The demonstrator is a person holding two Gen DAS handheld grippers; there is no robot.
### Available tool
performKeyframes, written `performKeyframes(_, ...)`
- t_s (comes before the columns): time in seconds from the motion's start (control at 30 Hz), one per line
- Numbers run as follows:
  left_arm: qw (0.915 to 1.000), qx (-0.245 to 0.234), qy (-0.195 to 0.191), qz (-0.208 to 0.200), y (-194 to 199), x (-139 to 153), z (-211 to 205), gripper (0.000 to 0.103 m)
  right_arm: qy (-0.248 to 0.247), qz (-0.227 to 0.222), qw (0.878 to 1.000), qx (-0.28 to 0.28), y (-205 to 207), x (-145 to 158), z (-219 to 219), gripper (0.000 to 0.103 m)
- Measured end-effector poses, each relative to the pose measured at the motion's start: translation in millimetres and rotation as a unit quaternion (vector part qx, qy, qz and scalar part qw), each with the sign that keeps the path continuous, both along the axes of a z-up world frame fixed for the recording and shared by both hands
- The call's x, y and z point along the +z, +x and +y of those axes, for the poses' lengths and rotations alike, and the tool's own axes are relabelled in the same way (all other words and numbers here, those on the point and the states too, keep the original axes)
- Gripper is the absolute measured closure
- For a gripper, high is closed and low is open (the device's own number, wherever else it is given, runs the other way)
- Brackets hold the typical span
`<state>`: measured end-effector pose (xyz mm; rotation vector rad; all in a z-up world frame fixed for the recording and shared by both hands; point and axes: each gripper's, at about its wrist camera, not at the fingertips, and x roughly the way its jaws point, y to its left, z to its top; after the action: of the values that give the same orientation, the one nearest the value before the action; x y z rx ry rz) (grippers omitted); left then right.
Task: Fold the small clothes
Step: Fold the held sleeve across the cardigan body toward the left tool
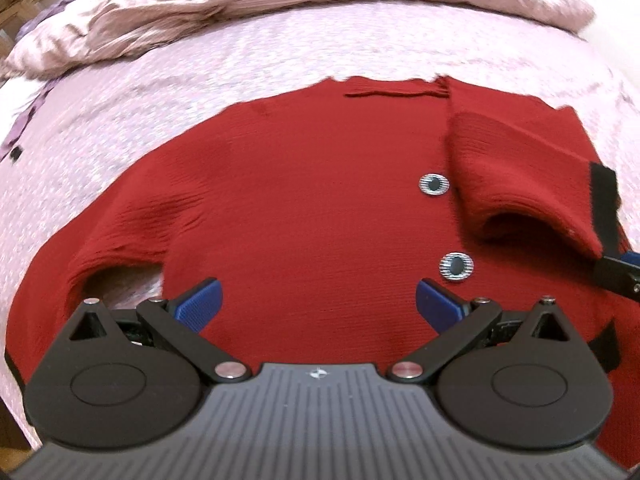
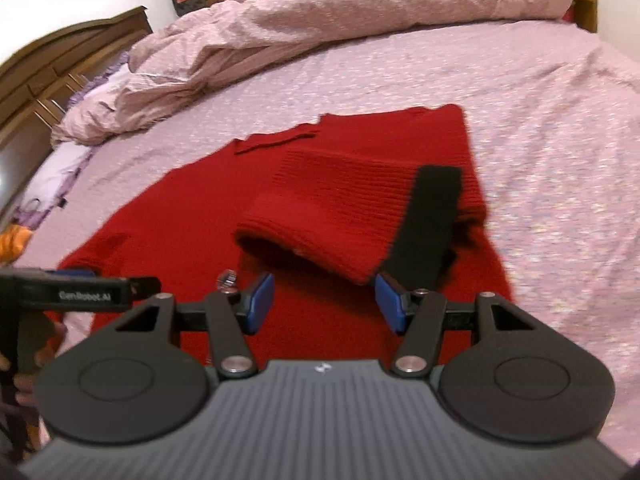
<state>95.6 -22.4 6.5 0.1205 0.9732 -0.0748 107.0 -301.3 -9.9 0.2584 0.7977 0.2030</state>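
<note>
A red knit cardigan (image 1: 300, 200) with silver buttons (image 1: 433, 184) lies flat on the pink bedspread (image 1: 180, 80). Its right sleeve (image 1: 520, 176), with a black cuff (image 1: 604, 196), is folded over the body. My left gripper (image 1: 318, 304) is open and empty, low over the cardigan's lower middle. In the right wrist view the cardigan (image 2: 180, 220) lies ahead with the folded sleeve (image 2: 340, 204) and black cuff (image 2: 428, 220). My right gripper (image 2: 324, 302) is open and empty just before the sleeve's edge. The left gripper (image 2: 80, 292) shows at the left there.
A crumpled pink duvet (image 2: 320, 16) is heaped at the far side of the bed. A dark wooden headboard or dresser (image 2: 48, 76) stands at the left. An orange item (image 2: 12, 244) lies at the left edge of the bed.
</note>
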Motion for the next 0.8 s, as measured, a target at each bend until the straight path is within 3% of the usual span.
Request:
performKeyframes(0.27, 0.9978, -0.061, 0.026, 0.005, 2, -6, -54, 0.0, -0.055, -0.01, 0.998, -0.017, -9, -6, -27, 0.045)
performKeyframes(0.63, 0.9858, -0.152, 0.069, -0.019, 5, -17, -128, 0.0, -0.029, 0.012, 0.998, -0.055, -11, -25, -69, 0.045)
performKeyframes(0.8, 0.9728, -0.195, 0.115, -0.049, 2, -22, -157, 0.0, -0.017, 0.02, 0.997, -0.075, -10, -31, -88, 0.045)
